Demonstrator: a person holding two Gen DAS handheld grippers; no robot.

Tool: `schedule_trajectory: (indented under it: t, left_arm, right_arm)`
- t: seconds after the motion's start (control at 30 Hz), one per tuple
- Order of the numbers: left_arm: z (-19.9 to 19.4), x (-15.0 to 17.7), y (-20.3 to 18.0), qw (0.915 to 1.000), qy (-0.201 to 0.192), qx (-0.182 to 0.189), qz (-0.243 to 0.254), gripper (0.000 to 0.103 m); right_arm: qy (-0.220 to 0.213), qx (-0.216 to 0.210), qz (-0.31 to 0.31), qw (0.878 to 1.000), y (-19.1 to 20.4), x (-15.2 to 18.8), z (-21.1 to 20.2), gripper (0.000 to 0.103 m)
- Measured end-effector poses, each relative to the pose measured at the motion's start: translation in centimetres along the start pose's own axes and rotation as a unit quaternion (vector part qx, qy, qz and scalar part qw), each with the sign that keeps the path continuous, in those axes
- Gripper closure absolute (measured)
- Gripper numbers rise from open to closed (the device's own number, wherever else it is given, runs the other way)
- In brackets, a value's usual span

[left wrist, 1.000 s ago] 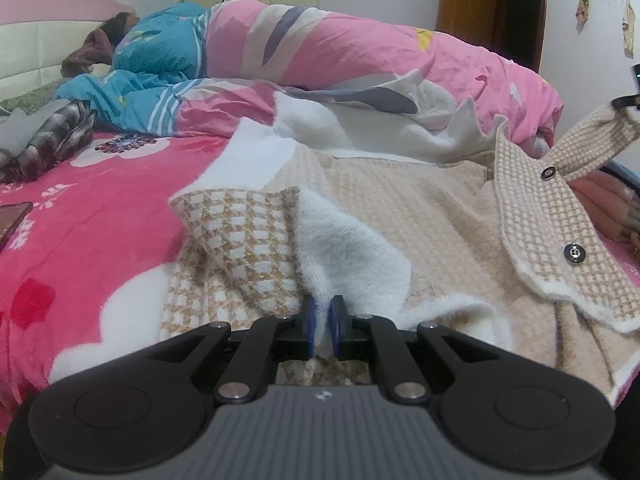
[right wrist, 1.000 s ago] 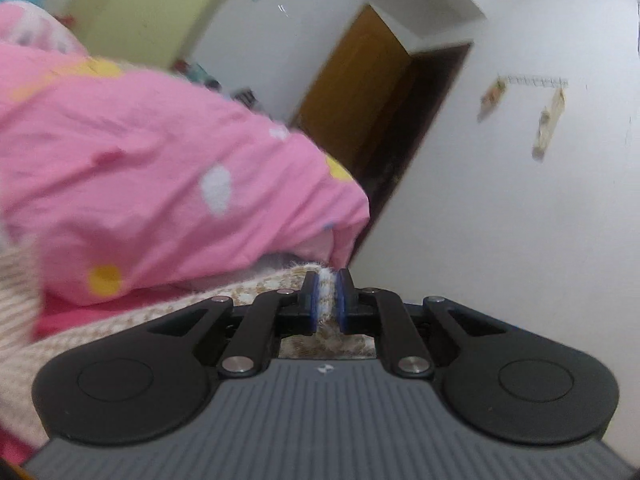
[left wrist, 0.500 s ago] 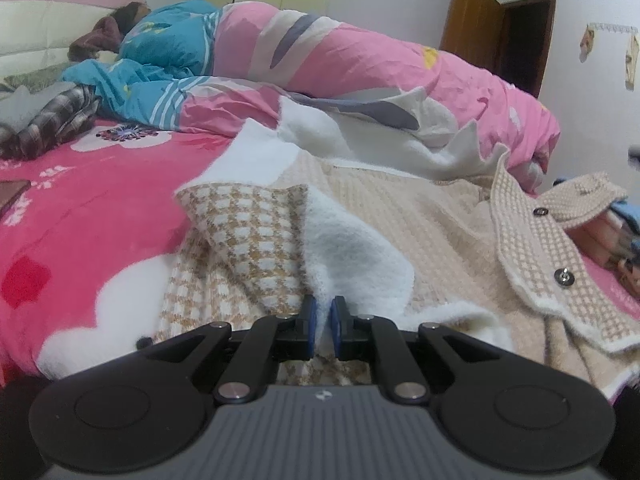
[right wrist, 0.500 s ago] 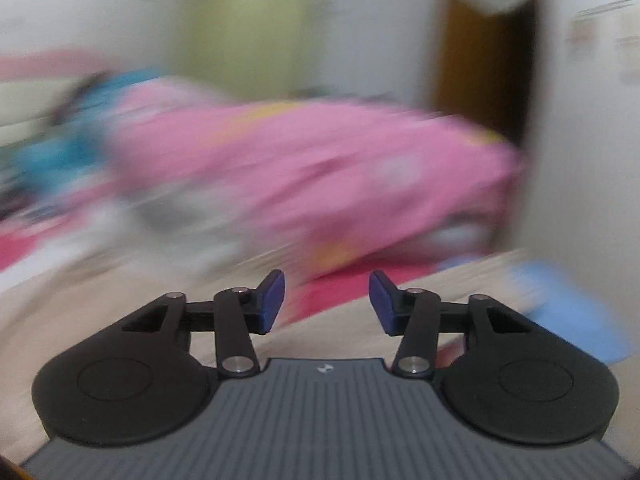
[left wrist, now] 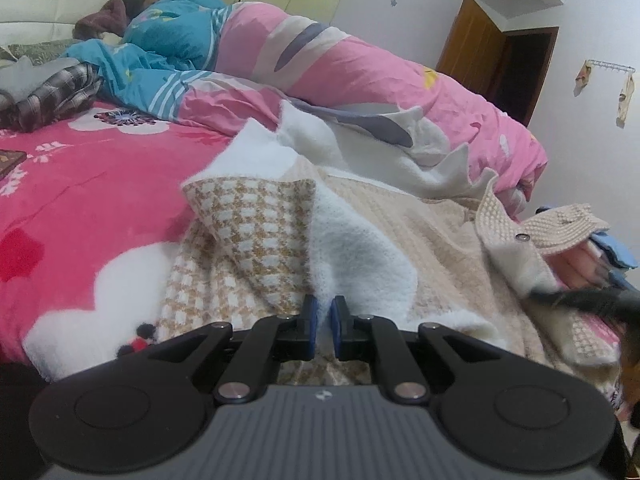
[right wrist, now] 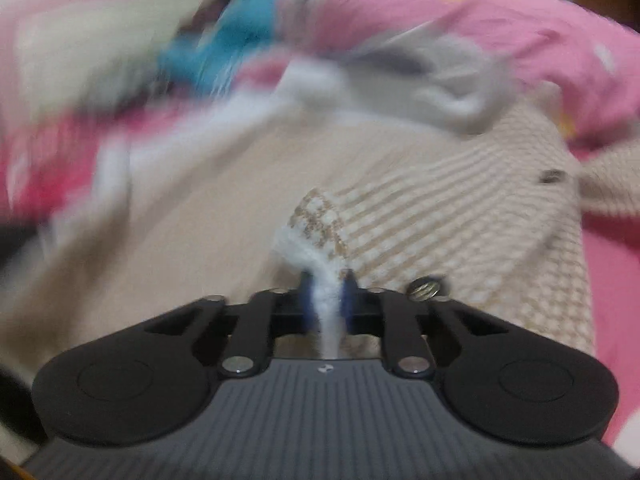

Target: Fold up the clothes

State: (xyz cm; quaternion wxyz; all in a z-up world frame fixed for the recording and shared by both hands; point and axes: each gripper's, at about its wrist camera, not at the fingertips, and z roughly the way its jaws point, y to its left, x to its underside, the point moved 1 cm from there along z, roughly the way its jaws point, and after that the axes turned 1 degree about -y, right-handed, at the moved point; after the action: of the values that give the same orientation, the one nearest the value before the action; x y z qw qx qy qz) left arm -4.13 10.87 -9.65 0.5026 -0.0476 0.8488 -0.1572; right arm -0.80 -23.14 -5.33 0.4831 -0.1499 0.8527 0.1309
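A beige and white checked jacket (left wrist: 420,240) with white fleece lining lies spread on the pink bed. My left gripper (left wrist: 321,322) is shut on the jacket's near edge, where a checked flap (left wrist: 260,236) is turned back beside the fleece. In the blurred right wrist view, my right gripper (right wrist: 328,300) is shut on a fleece-lined corner (right wrist: 316,224) of the same jacket, with a metal snap button (right wrist: 423,291) just right of its fingers. The right gripper shows as a dark blurred shape (left wrist: 588,300) at the jacket's right side in the left wrist view.
A rolled pink and blue quilt (left wrist: 320,60) runs along the back of the bed. Plaid clothes (left wrist: 52,96) lie at the far left. Folded garments (left wrist: 588,256) are stacked at the right edge. A pink floral sheet (left wrist: 80,200) lies to the left. A brown door (left wrist: 472,52) stands behind.
My right gripper let go of its earlier hold, opened, swung over the bed and is now shut on another corner of the jacket. The left gripper kept its grip, shifting slightly.
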Motion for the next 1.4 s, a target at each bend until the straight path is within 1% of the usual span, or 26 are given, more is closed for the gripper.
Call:
schedule_trajectory:
  t: [0.1, 0.17, 0.23, 0.3, 0.33, 0.4, 0.5, 0.53, 0.6, 0.63, 0.7, 0.73, 0.77, 0.8, 0.83, 0.87, 0.93, 1.03, 1.1, 1.13, 1.2, 1.23, 1.27, 1.3, 1.37, 1.4]
  left_arm:
    - [-0.2, 0.0, 0.3, 0.9999, -0.003, 0.006, -0.01, 0.094]
    - [-0.3, 0.0, 0.4, 0.9999, -0.006, 0.007, -0.013, 0.094]
    - [-0.4, 0.0, 0.6, 0.9997, -0.007, 0.009, -0.021, 0.094]
    - [-0.5, 0.0, 0.8, 0.9995, -0.008, 0.011, -0.029, 0.094]
    - [-0.6, -0.1, 0.9, 0.9994, -0.009, 0.011, -0.032, 0.095]
    - [-0.8, -0.2, 1.0, 0.9993, -0.012, 0.009, -0.035, 0.095]
    - [-1.3, -0.3, 1.1, 0.9991, -0.018, 0.007, -0.039, 0.095]
    - [-1.5, -0.4, 1.2, 0.999, -0.019, 0.007, -0.041, 0.095]
    - [-1.8, -0.7, 1.5, 0.9986, -0.021, 0.009, -0.047, 0.095]
    - [-2.0, -0.8, 1.8, 0.9983, -0.022, 0.011, -0.052, 0.095]
    - [-2.2, -1.0, 2.3, 0.9975, -0.023, 0.016, -0.065, 0.095]
    - [-2.4, -1.1, 2.5, 0.9968, -0.024, 0.019, -0.074, 0.095]
    - [-2.6, -1.1, 2.8, 0.9962, -0.023, 0.022, -0.081, 0.095]
    - [-2.8, -1.1, 3.0, 0.9957, -0.023, 0.023, -0.086, 0.095]
    - [-3.1, -1.1, 3.3, 0.9953, -0.023, 0.021, -0.091, 0.095]
    - [-3.3, -1.1, 3.6, 0.9946, -0.021, 0.022, -0.1, 0.095]
    - [-3.8, -1.0, 4.3, 0.9921, -0.016, 0.026, -0.121, 0.095]
    - [-4.7, -1.0, 5.4, 0.9905, -0.018, 0.028, -0.133, 0.095]
    - [-5.2, -1.0, 6.1, 0.9908, -0.02, 0.03, -0.13, 0.095]
    - [-5.5, -0.9, 6.4, 0.991, -0.021, 0.032, -0.129, 0.094]
    - [-6.1, -0.9, 7.1, 0.9906, -0.023, 0.035, -0.13, 0.089]
    - [-6.5, -0.8, 7.4, 0.9901, -0.026, 0.035, -0.133, 0.079]
    - [-6.9, -0.7, 7.7, 0.9896, -0.031, 0.033, -0.137, 0.072]
    - [-7.4, -0.6, 8.0, 0.9894, -0.035, 0.031, -0.137, 0.069]
    - [-8.4, -0.2, 8.6, 0.99, -0.041, 0.025, -0.133, 0.053]
    - [-8.9, 0.2, 8.9, 0.9908, -0.039, 0.022, -0.127, 0.05]
  right_arm:
    - [-0.078, 0.044, 0.098, 0.991, -4.7, -1.5, -5.2, 0.094]
    - [-0.128, 0.092, 0.164, 0.974, -9.1, -1.2, -8.8, 0.094]
    - [-0.166, 0.132, 0.241, 0.947, -13.5, 0.3, -11.7, 0.094]
    - [-0.167, 0.175, 0.32, 0.916, -17.7, 3.1, -13.4, 0.088]
    - [-0.163, 0.196, 0.352, 0.9, -19.1, 4.5, -14.0, 0.08]
    - [-0.16, 0.226, 0.4, 0.874, -19.5, 6.8, -15.3, 0.069]
    - [-0.154, 0.268, 0.469, 0.827, -20.1, 10.4, -17.1, 0.068]
    - [-0.155, 0.276, 0.479, 0.819, -19.8, 11.2, -17.5, 0.068]
    - [-0.174, 0.249, 0.434, 0.848, -16.2, 10.0, -17.6, 0.064]
    - [-0.173, 0.217, 0.411, 0.868, -14.3, 9.1, -17.0, 0.059]
    - [-0.159, 0.127, 0.363, 0.909, -10.4, 7.0, -14.8, 0.059]
    - [-0.146, 0.072, 0.325, 0.932, -7.8, 5.8, -13.0, 0.059]
    - [-0.132, 0.016, 0.286, 0.949, -5.3, 4.7, -11.2, 0.058]
    - [-0.118, -0.04, 0.246, 0.961, -2.8, 3.5, -9.4, 0.057]
    - [-0.101, -0.092, 0.203, 0.97, -0.2, 2.4, -7.7, 0.054]
    - [-0.079, -0.135, 0.156, 0.975, 2.7, 1.7, -6.1, 0.049]
    - [-0.038, -0.209, 0.061, 0.975, 8.2, 0.5, -3.1, 0.04]
    - [-0.009, -0.214, -0.051, 0.976, 14.1, -0.1, 0.3, 0.029]
    - [-0.003, -0.207, -0.033, 0.978, 14.4, -0.3, 1.5, 0.029]
    - [0.0, -0.204, -0.024, 0.979, 14.5, -0.5, 2.1, 0.032]
    - [0.006, -0.197, -0.005, 0.98, 14.7, -0.7, 3.4, 0.059]
    - [0.008, -0.193, 0.004, 0.981, 14.9, -0.9, 4.0, 0.085]
    - [0.011, -0.19, 0.013, 0.982, 15.0, -1.0, 4.6, 0.096]
    - [0.014, -0.186, 0.022, 0.982, 15.1, -1.1, 5.2, 0.096]
    - [0.016, -0.178, 0.046, 0.983, 14.9, -1.4, 6.1, 0.098]
    - [0.004, -0.172, 0.077, 0.982, 13.3, -1.8, 5.5, 0.098]
